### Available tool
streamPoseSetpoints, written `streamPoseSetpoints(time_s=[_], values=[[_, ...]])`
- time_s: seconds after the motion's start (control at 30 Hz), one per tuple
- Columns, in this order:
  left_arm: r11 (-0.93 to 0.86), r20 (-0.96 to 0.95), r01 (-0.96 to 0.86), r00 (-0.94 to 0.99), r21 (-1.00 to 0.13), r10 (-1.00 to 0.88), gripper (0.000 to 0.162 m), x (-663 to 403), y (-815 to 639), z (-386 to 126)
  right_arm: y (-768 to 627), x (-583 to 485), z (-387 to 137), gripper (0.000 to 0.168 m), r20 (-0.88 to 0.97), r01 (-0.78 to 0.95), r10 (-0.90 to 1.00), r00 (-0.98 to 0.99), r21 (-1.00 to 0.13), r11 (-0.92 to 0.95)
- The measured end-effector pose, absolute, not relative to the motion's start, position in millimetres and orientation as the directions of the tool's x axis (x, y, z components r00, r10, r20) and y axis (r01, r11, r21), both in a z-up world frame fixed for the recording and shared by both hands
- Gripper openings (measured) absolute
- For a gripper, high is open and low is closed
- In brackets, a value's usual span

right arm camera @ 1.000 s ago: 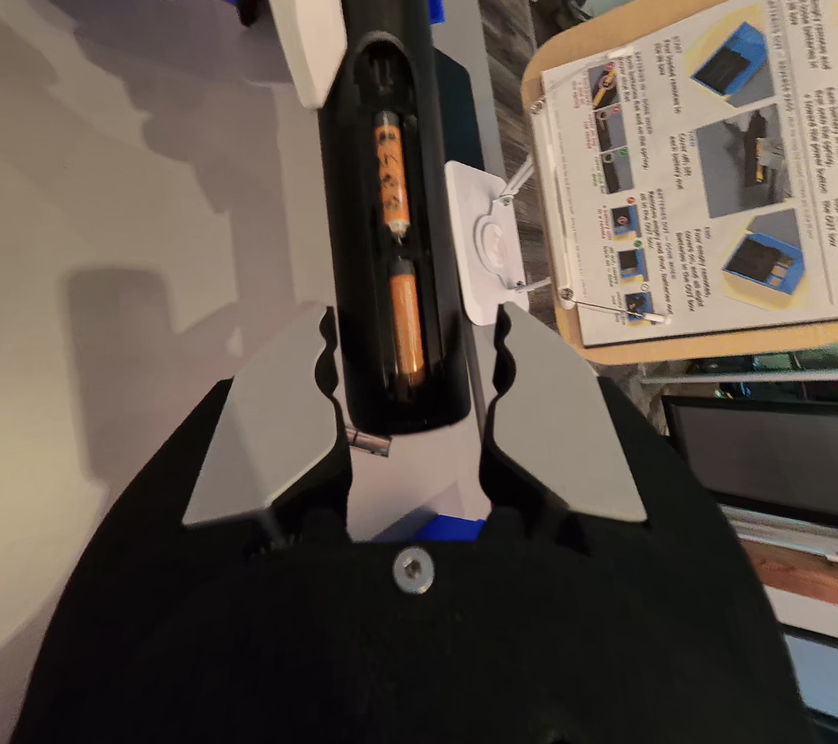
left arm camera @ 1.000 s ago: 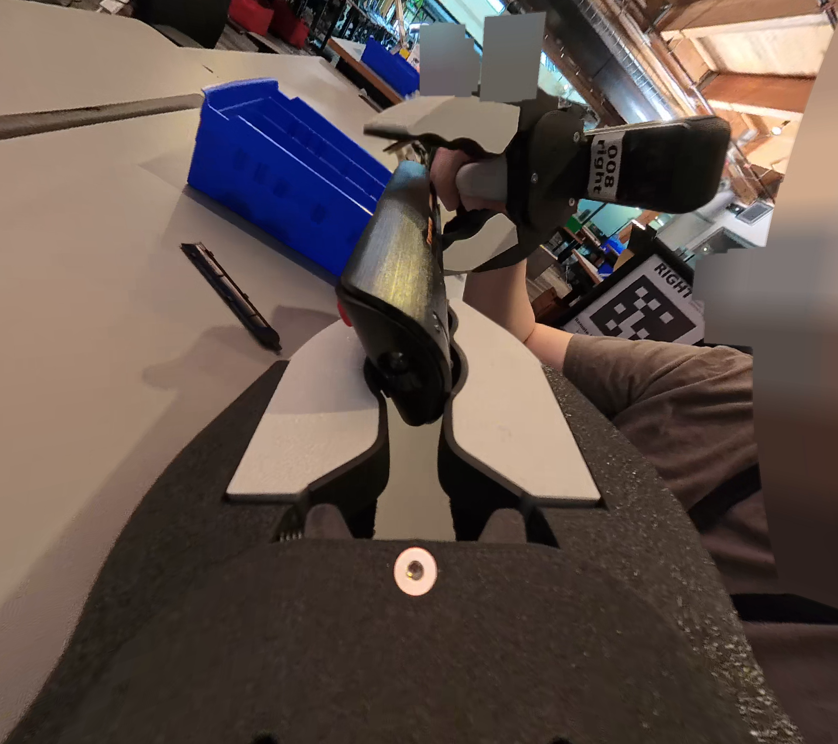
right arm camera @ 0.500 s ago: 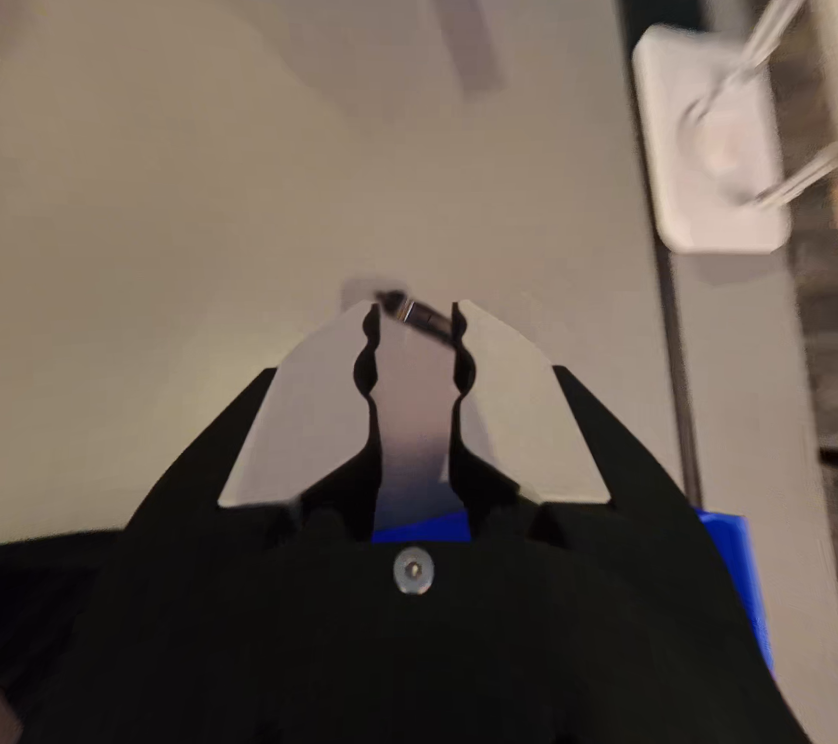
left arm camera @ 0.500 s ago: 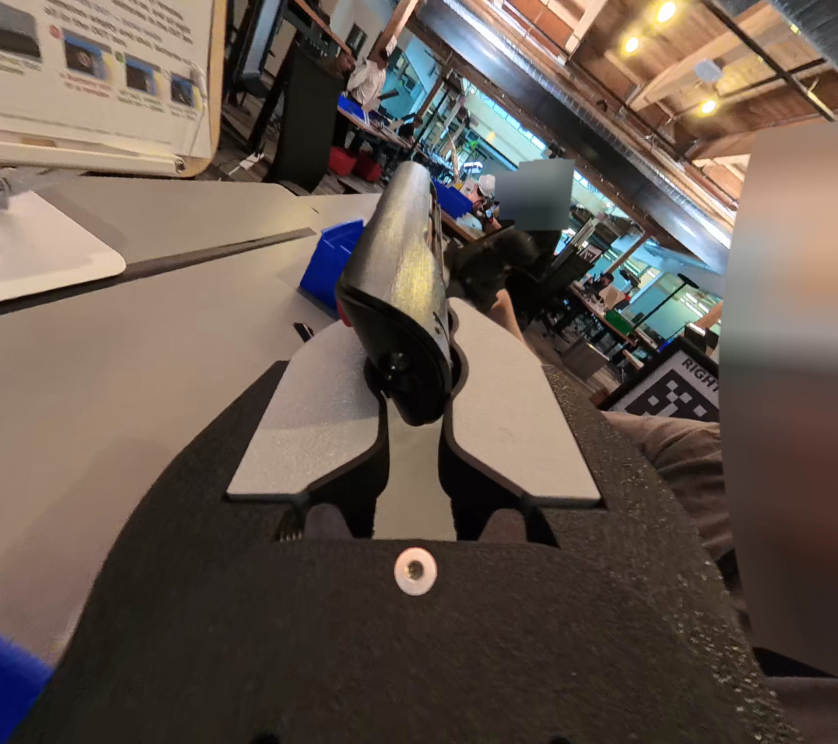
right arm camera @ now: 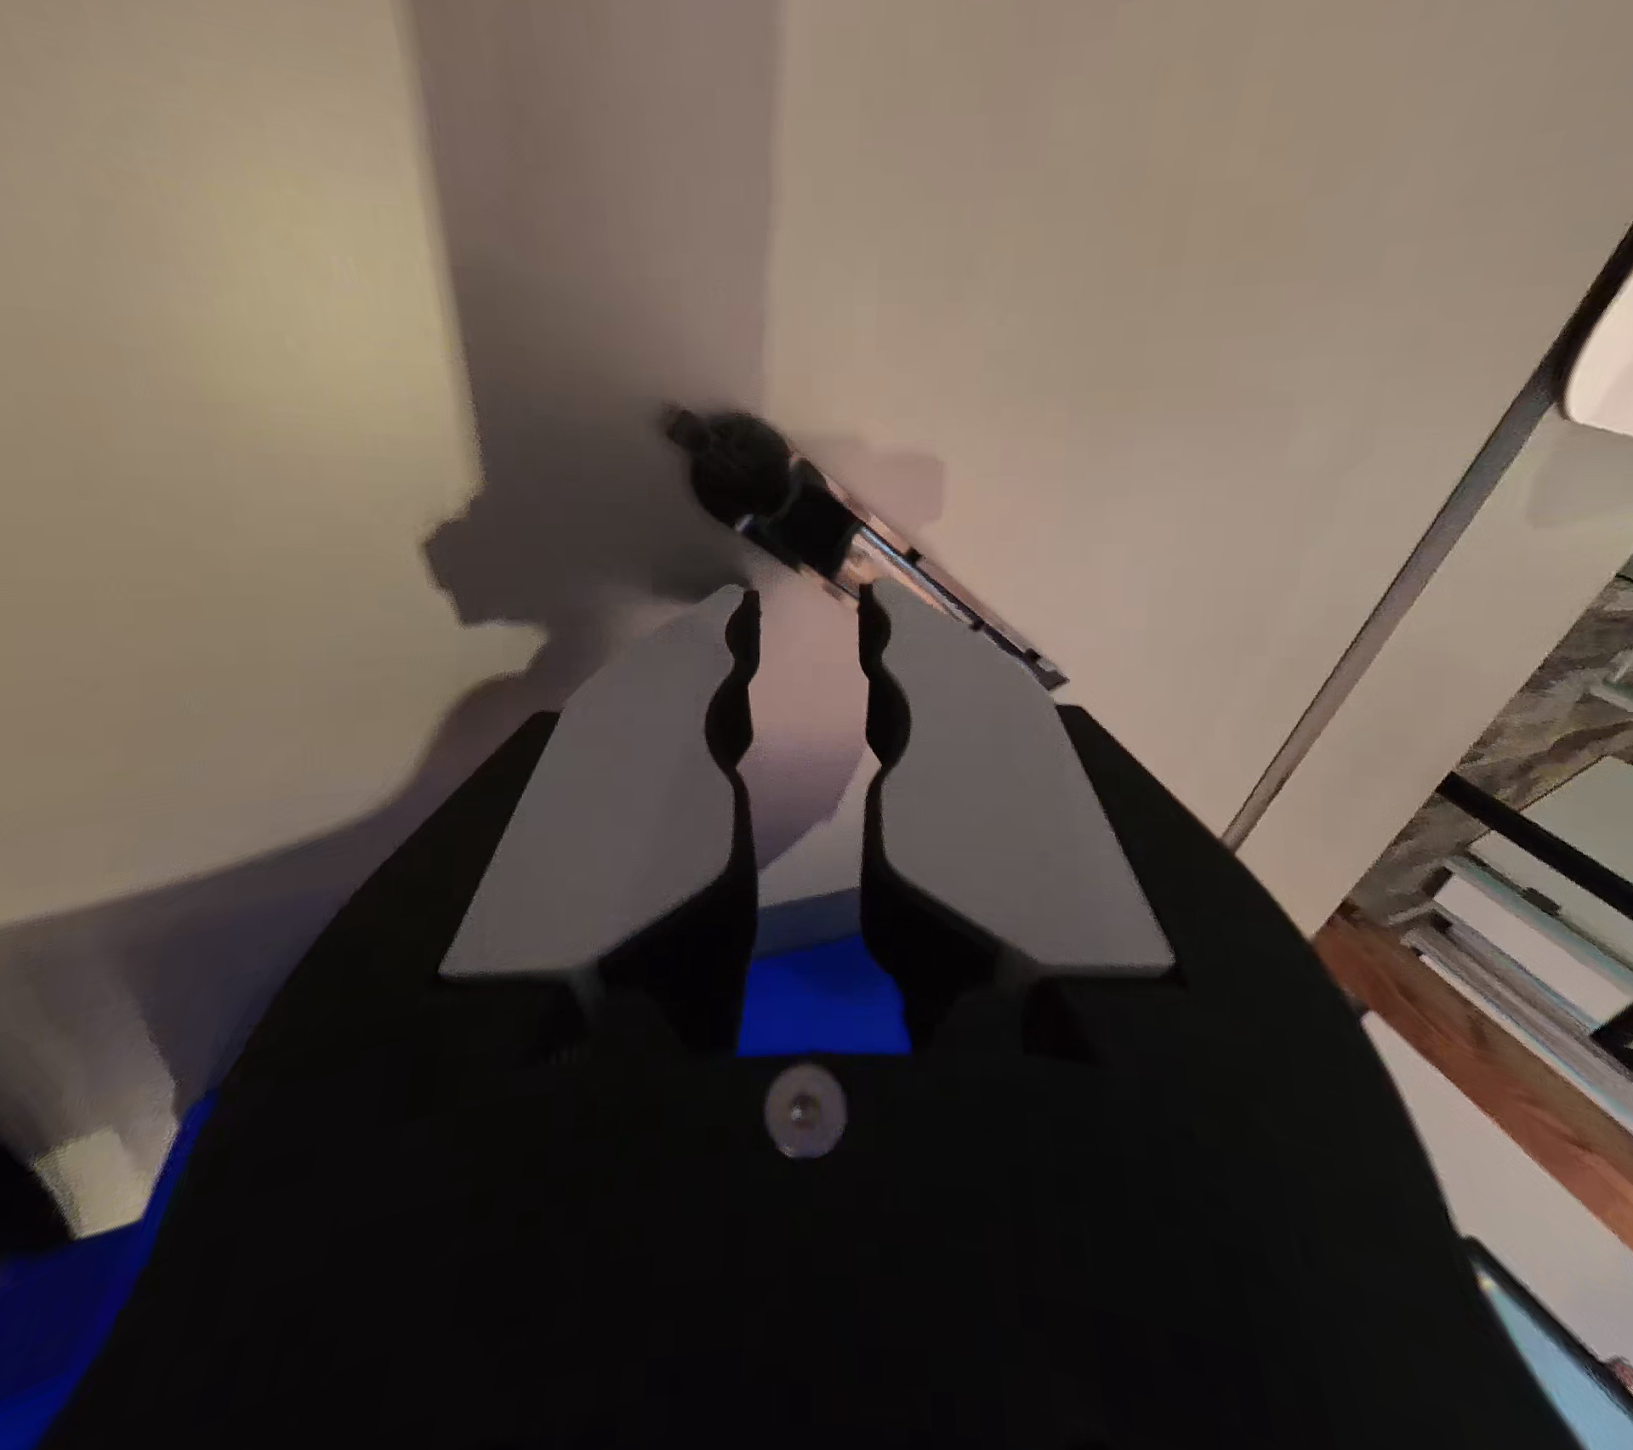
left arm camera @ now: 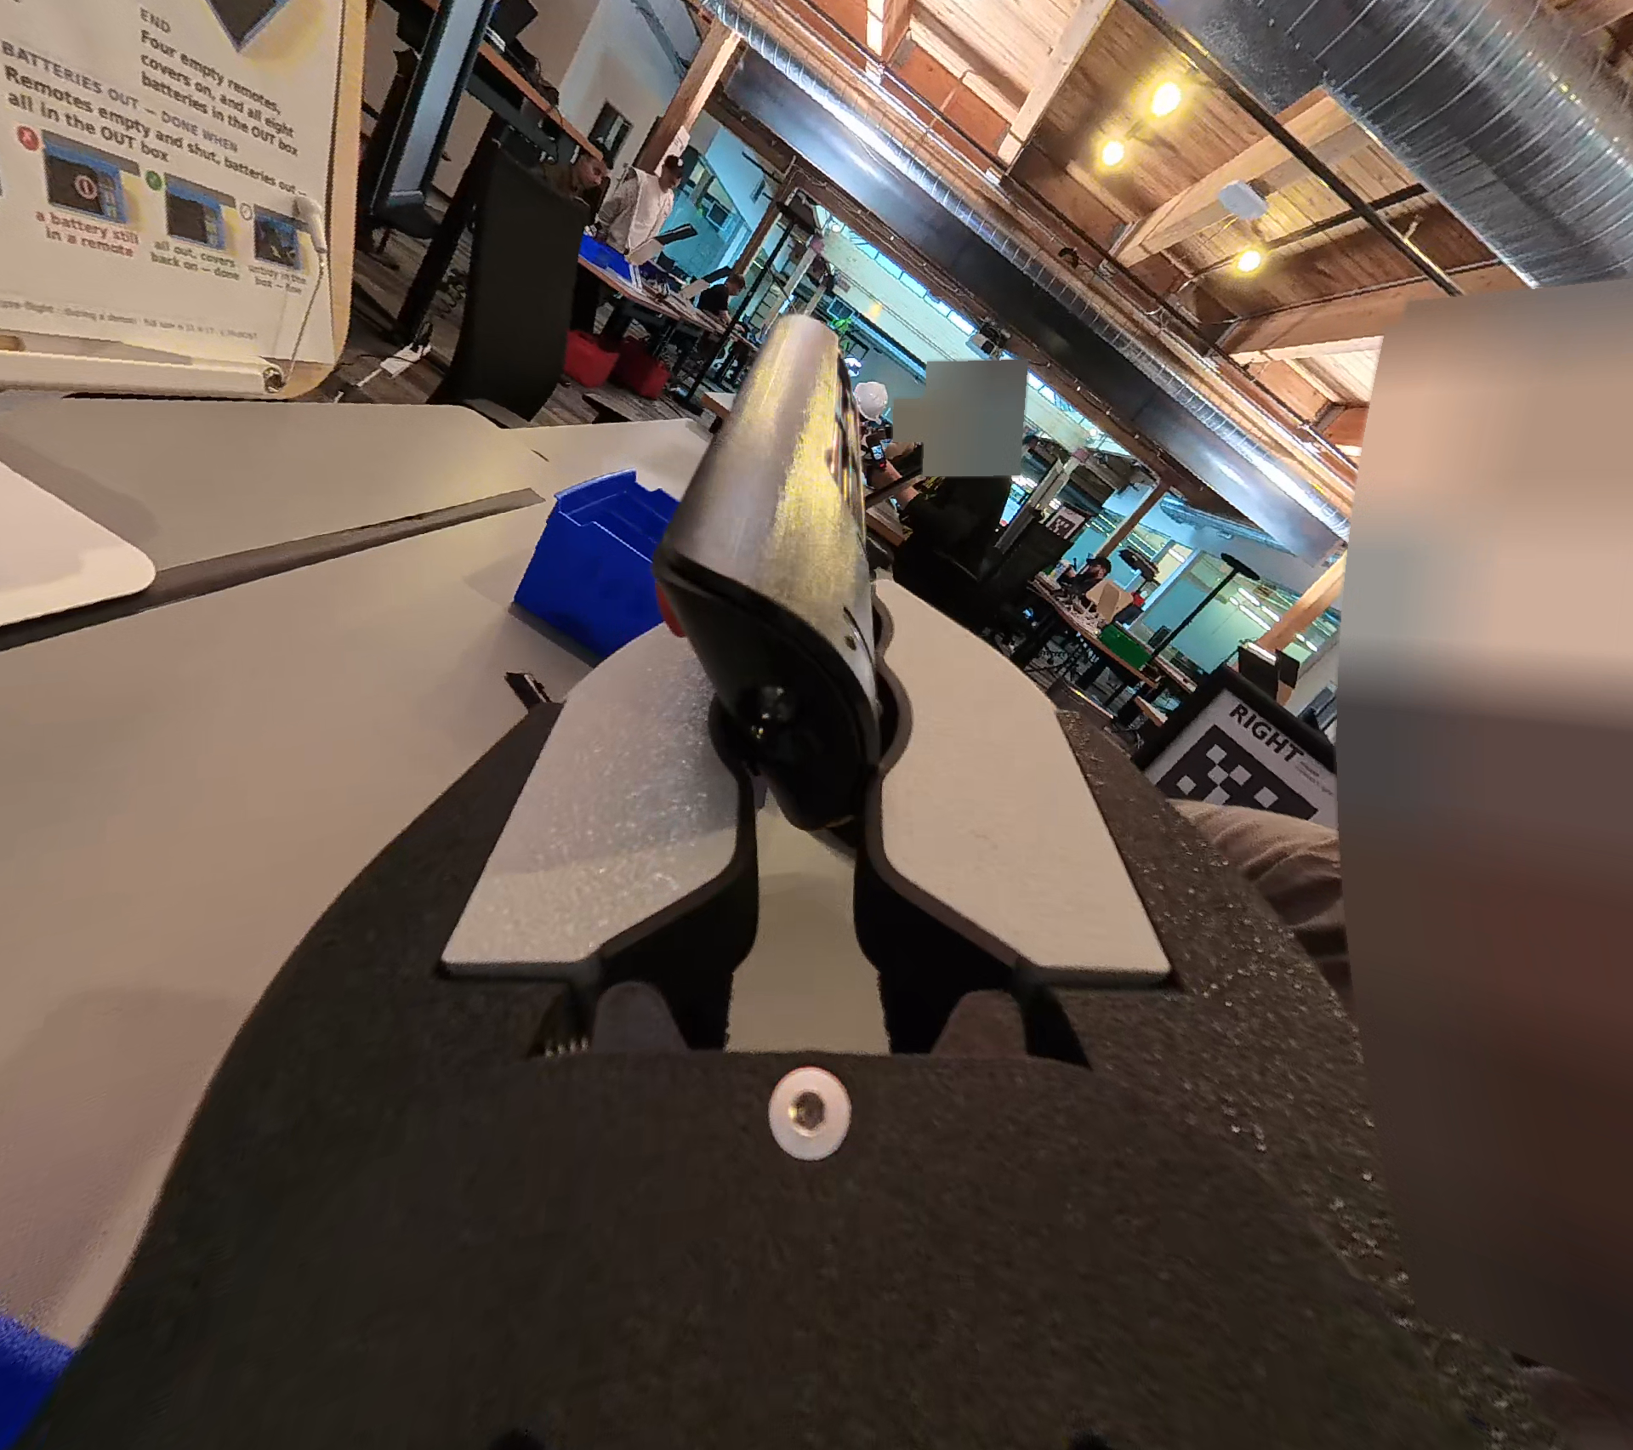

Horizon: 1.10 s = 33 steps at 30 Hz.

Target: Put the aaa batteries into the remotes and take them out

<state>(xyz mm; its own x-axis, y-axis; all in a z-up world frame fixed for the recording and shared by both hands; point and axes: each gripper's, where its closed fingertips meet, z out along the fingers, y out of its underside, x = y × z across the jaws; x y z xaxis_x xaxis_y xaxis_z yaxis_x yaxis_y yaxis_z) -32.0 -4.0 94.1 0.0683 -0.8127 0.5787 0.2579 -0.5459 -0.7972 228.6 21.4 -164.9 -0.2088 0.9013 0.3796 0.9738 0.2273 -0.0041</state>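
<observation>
My left gripper [left arm camera: 795, 710] is shut on the lower end of a black remote [left arm camera: 778, 524] and holds it tilted up above the grey table [left arm camera: 221, 745]. Its battery bay faces away and is hidden. My right gripper [right arm camera: 808, 595] hangs low over the table, its jaws a narrow gap apart with nothing between them. A slim black cover strip [right arm camera: 839, 533], blurred, lies on the table just past the fingertips. One end of it also shows in the left wrist view [left arm camera: 530, 687]. No batteries show.
A blue bin [left arm camera: 592, 577] stands on the table behind the remote. Another blue bin edge [right arm camera: 822, 1001] shows under my right gripper. An instruction board [left arm camera: 177, 82] on a white base [left arm camera: 53, 568] stands at the far left. A person's sleeve [left arm camera: 1272, 869] is at the right.
My right gripper has left the remote's open battery bay, dropped to the table by the cover strip, and narrowed its jaws. My left gripper has swung the remote toward the instruction board.
</observation>
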Motion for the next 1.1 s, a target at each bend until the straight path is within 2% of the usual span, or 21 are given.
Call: streamPoseSetpoints(time_s=[0.17, 0.23, 0.3, 0.43, 0.57, 0.63, 0.73, 0.77, 0.9, 1.0, 1.1], values=[[-0.549, 0.576, 0.239, 0.059, -0.801, -0.815, 0.021, -25, -6, 93, 26, 219, -167, 0.018, 0.358, 0.955, 0.893, -0.273, -0.014, 0.297], [-0.554, 0.579, 0.232, 0.056, -0.800, -0.813, 0.021, -22, -7, 92, 30, 212, -168, 0.006, 0.357, 0.952, 0.891, -0.280, -0.019, 0.306], [-0.557, 0.580, 0.219, 0.055, -0.801, -0.813, 0.021, -19, -7, 90, 36, 204, -168, 0.005, 0.360, 0.955, 0.895, -0.263, -0.034, 0.294], [-0.559, 0.579, 0.203, 0.049, -0.804, -0.814, 0.021, -15, -10, 88, 32, 194, -164, 0.001, 0.244, 0.973, 0.957, -0.155, -0.131, 0.191], [-0.560, 0.580, 0.205, 0.047, -0.803, -0.813, 0.021, -15, -9, 89, 12, 176, -141, 0.001, 0.062, 0.941, 0.997, -0.036, -0.334, 0.054], [-0.560, 0.579, 0.204, 0.046, -0.803, -0.814, 0.021, -16, -9, 89, 17, 176, -132, 0.001, 0.073, 0.930, 0.997, 0.003, -0.366, 0.024], [-0.558, 0.578, 0.207, 0.046, -0.803, -0.815, 0.021, -17, -10, 91, 37, 194, -131, 0.002, 0.246, 0.948, 0.969, -0.024, -0.302, 0.100], [-0.556, 0.575, 0.206, 0.045, -0.805, -0.817, 0.021, -17, -11, 91, 38, 201, -135, 0.012, 0.278, 0.956, 0.959, -0.054, -0.263, 0.130], [-0.551, 0.570, 0.207, 0.039, -0.808, -0.821, 0.021, -17, -13, 94, 39, 222, -153, 0.026, 0.328, 0.970, 0.933, -0.150, -0.132, 0.203], [-0.553, 0.572, 0.204, 0.041, -0.808, -0.819, 0.021, -16, -12, 93, 40, 225, -161, 0.038, 0.343, 0.968, 0.923, -0.173, -0.113, 0.223], [-0.558, 0.576, 0.202, 0.041, -0.805, -0.816, 0.021, -16, -11, 91, 45, 222, -162, 0.037, 0.374, 0.960, 0.906, -0.197, -0.115, 0.256]])
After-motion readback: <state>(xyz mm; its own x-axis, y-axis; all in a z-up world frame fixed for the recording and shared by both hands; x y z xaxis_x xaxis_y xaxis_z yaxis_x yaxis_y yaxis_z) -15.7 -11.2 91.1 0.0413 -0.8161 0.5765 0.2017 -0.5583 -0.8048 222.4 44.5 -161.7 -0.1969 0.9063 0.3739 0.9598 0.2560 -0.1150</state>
